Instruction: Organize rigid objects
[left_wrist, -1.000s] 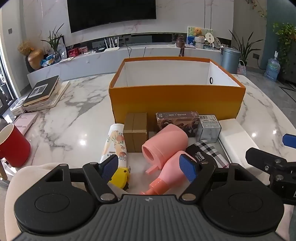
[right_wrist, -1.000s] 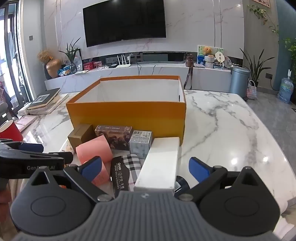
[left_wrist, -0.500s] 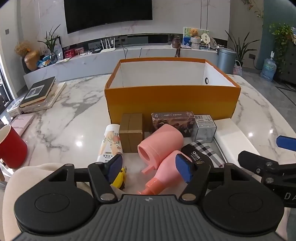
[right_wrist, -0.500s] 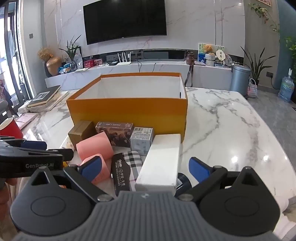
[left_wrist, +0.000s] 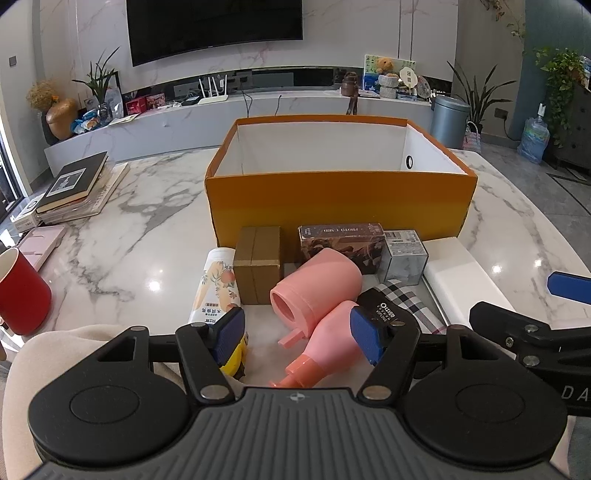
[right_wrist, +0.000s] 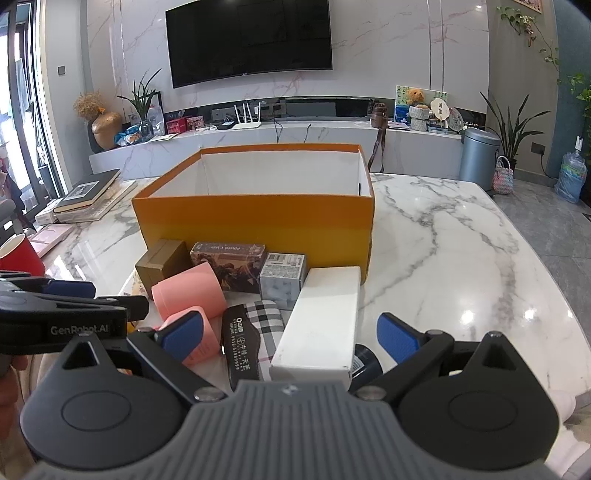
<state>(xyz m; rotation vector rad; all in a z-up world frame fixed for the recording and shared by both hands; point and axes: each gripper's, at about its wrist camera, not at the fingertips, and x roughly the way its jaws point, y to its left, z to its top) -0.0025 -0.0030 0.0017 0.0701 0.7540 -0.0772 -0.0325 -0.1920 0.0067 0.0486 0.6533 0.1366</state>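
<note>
An open orange box (left_wrist: 338, 201) (right_wrist: 255, 221) with a white inside stands on the marble table. In front of it lie a brown carton (left_wrist: 257, 264), a dark photo-card box (left_wrist: 340, 236), a small grey box (left_wrist: 403, 256), a long white box (left_wrist: 461, 280) (right_wrist: 321, 321), a pink cup (left_wrist: 317, 286), a pink spray bottle (left_wrist: 327, 338), a floral tube (left_wrist: 216, 290), a checked case (left_wrist: 400, 304) and a yellow toy (left_wrist: 236, 356). My left gripper (left_wrist: 297, 332) is open above the pink bottle. My right gripper (right_wrist: 290, 334) is open above the white box and checked case (right_wrist: 264, 321).
A red mug (left_wrist: 20, 291) stands at the left table edge. Books (left_wrist: 74, 184) and a pink flat item (left_wrist: 40, 243) lie at the far left. A cream cloth (left_wrist: 85, 354) lies under my left gripper. A dark round object (right_wrist: 365, 363) sits under the white box's near end.
Both grippers have drawn back and risen slightly, so the box and objects look a little farther. Nothing was taken hold of; the objects have not moved.
</note>
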